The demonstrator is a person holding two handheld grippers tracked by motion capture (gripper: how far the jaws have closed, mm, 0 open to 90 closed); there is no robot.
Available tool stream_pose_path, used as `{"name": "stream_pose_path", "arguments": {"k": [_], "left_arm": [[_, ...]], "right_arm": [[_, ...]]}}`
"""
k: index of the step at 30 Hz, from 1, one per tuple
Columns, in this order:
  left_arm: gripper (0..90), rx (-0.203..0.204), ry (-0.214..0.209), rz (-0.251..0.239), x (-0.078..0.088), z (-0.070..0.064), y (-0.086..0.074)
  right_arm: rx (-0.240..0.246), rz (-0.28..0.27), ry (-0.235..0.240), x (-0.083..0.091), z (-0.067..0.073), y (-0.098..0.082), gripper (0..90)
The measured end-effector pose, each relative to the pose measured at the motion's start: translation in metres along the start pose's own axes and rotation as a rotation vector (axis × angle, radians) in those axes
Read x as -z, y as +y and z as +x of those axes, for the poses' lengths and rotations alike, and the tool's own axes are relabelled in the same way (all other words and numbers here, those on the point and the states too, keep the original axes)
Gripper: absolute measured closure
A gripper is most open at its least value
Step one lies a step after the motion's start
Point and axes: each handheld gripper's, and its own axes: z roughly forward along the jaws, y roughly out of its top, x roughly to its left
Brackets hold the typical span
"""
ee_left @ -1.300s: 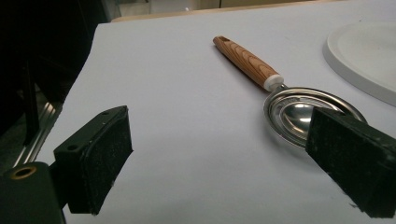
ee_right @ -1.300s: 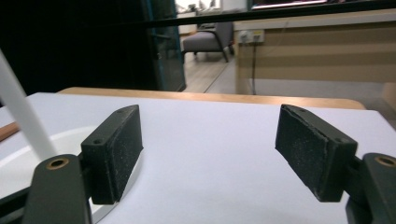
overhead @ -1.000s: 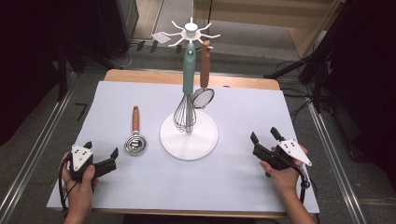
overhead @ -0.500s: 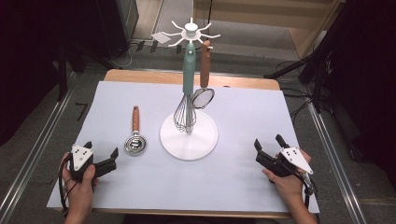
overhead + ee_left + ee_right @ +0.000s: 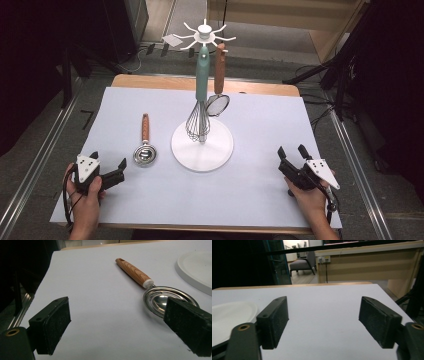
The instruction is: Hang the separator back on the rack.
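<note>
Wood-and-steel: the measuring scoop (image 5: 145, 145) lies flat on the white-covered desk (image 5: 260, 210), just left of the white rack base (image 5: 202, 147).
Long axis: handle (image 5: 133, 272) points away from the person, steel bowl (image 5: 165, 301) toward the near edge.
Nearer hand: the left tongs (image 5: 107, 172) sit just left of and nearer than the bowl — the right tongs (image 5: 295, 159) are well apart, on the rack base's far side.
Left tongs: open, empty; the bowl lies ahead by the right-hand jaw in the left gripper view.
Right tongs: open, empty, jaws just narrowed a little with nothing between them.
Already hung: whisk (image 5: 198, 122) and strainer (image 5: 217, 104) on the rack.
Hard to tell: the bowl's near rim is covered by the jaw — contact unclear.
</note>
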Motion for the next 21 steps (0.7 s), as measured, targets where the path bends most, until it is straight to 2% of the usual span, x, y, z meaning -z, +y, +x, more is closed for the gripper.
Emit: {"name": "stream_pose_path", "arguments": {"k": [3,5,6,8,14,17,21], "left_arm": [[7.6,0.021,-0.001,0.012,-0.001,0.002,0.001],[7.6,0.017,0.004,0.020,-0.001,0.002,0.002],[7.6,0.014,0.008,0.023,-0.002,0.001,0.002],[6.8,0.025,-0.006,0.030,-0.002,-0.001,0.003],[0.0,0.023,-0.063,0.045,0.002,-0.007,0.016],[0.0,0.037,-0.061,0.033,0.000,-0.009,0.027],[0.0,0.056,-0.040,0.058,-0.008,-0.012,0.037]], "right_arm": [[0.008,0.000,-0.014,0.000,0.002,0.000,24.2],[0.022,0.004,-0.019,-0.001,0.003,0.000,17.2],[0.021,0.008,-0.033,-0.001,0.004,0.000,10.6],[0.032,0.013,-0.039,-0.002,0.005,0.000,18.9],[0.039,0.015,-0.036,-0.002,0.005,0.000,15.9],[0.047,0.013,-0.027,-0.002,0.005,0.000,13.4],[0.054,0.016,-0.031,-0.002,0.006,0.000,13.6]]}}
